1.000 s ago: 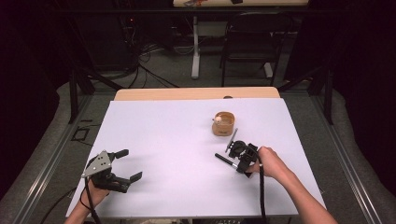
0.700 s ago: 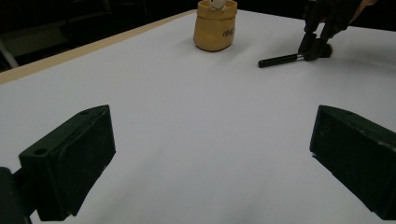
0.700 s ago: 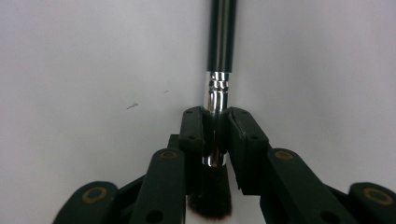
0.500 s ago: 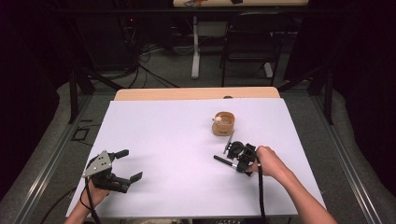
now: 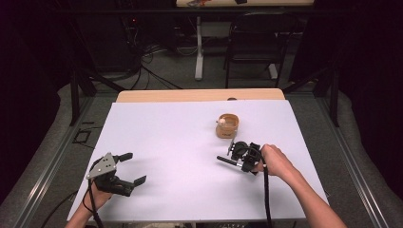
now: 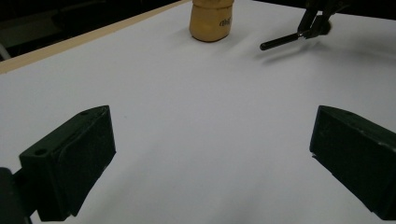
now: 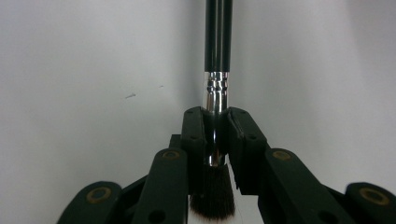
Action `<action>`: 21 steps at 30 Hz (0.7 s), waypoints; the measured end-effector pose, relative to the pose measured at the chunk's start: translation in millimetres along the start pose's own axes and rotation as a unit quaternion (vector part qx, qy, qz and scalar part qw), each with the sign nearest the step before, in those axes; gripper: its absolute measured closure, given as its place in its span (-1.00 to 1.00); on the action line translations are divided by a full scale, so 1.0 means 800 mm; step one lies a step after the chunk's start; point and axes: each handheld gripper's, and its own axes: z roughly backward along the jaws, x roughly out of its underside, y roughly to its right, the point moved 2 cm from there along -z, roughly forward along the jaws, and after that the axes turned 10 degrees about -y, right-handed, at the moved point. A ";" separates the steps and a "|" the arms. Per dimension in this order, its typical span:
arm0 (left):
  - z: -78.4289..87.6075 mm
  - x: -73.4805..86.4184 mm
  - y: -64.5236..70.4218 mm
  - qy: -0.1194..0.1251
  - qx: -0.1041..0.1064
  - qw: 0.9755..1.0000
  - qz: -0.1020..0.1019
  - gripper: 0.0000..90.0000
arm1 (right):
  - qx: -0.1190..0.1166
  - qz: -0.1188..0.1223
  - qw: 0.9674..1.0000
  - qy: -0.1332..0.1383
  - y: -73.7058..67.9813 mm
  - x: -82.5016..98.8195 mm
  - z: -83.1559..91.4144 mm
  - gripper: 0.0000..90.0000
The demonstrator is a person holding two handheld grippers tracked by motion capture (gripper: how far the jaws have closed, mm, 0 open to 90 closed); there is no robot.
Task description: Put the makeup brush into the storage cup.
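Note:
My right gripper (image 5: pixel 242 156) is shut on a makeup brush (image 7: pixel 217 70), clamping its silver ferrule, with the black handle (image 5: pixel 225 160) pointing left over the white table and the dark bristles (image 7: pixel 212 193) toward my hand. A small wooden cup (image 5: pixel 227 126) stands just beyond it, also seen in the left gripper view as a tan cup (image 6: pixel 210 21) at the top. My left gripper (image 5: pixel 124 167) rests open near the table's front left corner, its two black pads (image 6: pixel 70 158) wide apart over bare white surface.
The white sheet (image 5: pixel 180 142) covers the table, with a strip of bare wood (image 5: pixel 190 96) at the far edge. A chair (image 5: pixel 252 42) and cables sit on the floor beyond. The brush handle (image 6: pixel 280 43) hangs above the table right of the cup.
The right gripper with the brush has shifted slightly left and nearer the cup. The left gripper has stayed put.

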 end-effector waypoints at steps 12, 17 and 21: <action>-0.010 -0.020 0.007 -0.061 0.008 0.998 -0.016 -0.99 | 0.020 0.022 0.999 0.018 -0.005 -0.007 0.014 0.72; -0.014 -0.034 0.010 -0.079 0.013 0.996 -0.023 -0.99 | 0.028 0.036 0.999 0.001 -0.006 -0.010 0.026 0.72; -0.018 -0.044 0.010 -0.098 0.017 0.995 -0.026 -0.99 | 0.038 0.042 0.998 0.016 -0.008 -0.012 0.031 0.72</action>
